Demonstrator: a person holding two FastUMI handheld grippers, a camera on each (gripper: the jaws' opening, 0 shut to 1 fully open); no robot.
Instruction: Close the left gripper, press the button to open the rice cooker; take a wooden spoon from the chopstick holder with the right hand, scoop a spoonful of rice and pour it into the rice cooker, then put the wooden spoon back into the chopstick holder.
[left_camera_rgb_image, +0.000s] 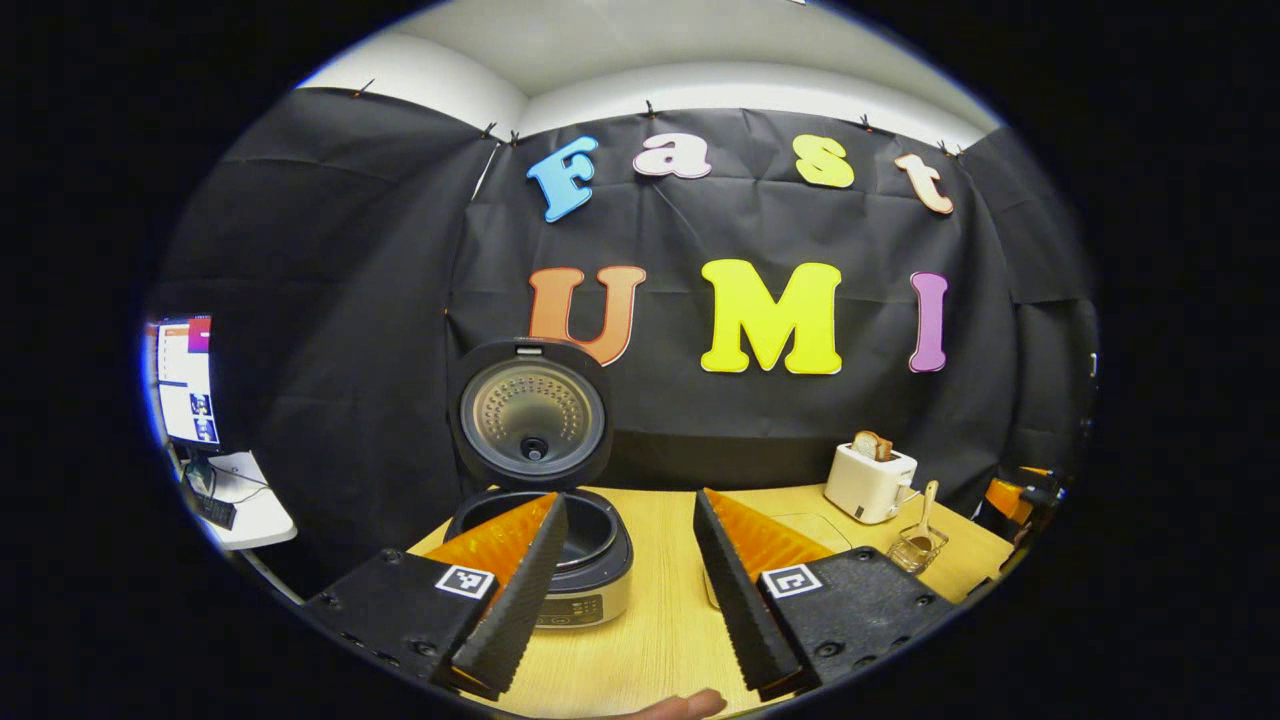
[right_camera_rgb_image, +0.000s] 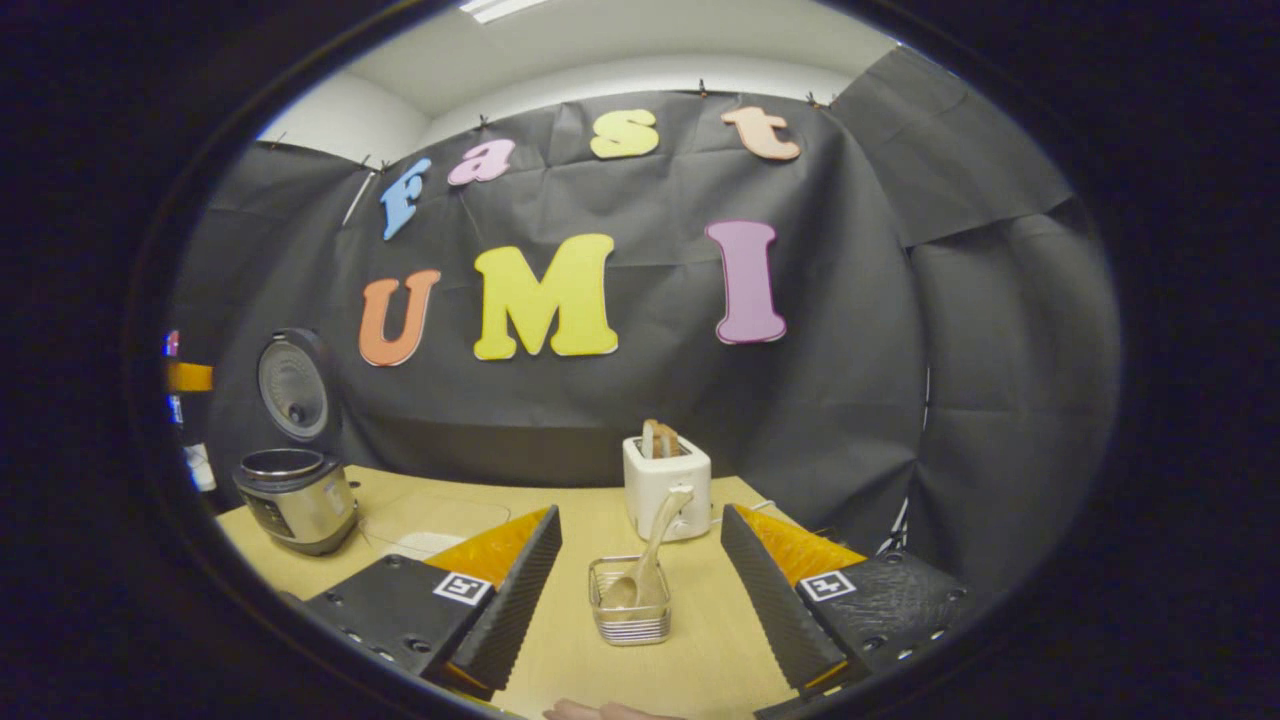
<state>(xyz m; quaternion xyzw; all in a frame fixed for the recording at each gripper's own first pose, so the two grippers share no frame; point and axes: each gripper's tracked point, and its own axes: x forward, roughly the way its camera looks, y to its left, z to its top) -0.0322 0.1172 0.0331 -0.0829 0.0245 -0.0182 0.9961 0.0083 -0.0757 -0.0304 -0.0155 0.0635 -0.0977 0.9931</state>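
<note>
Wooden spoon (right_camera_rgb_image: 648, 548) leans in chopstick holder (right_camera_rgb_image: 630, 600) — between spread right jaws, untouched.

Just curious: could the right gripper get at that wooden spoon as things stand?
Probably yes: the right gripper is open, and the wooden spoon leans in its holder straight ahead with nothing between.

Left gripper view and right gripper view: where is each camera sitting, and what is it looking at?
Left gripper view: rides the left gripper, open, facing the open rice cooker; a fingertip shows below.
Right gripper view: rides the right gripper, open, facing the chopstick holder with the wooden spoon.
Shared: table, toaster, cooker, holder.
</note>
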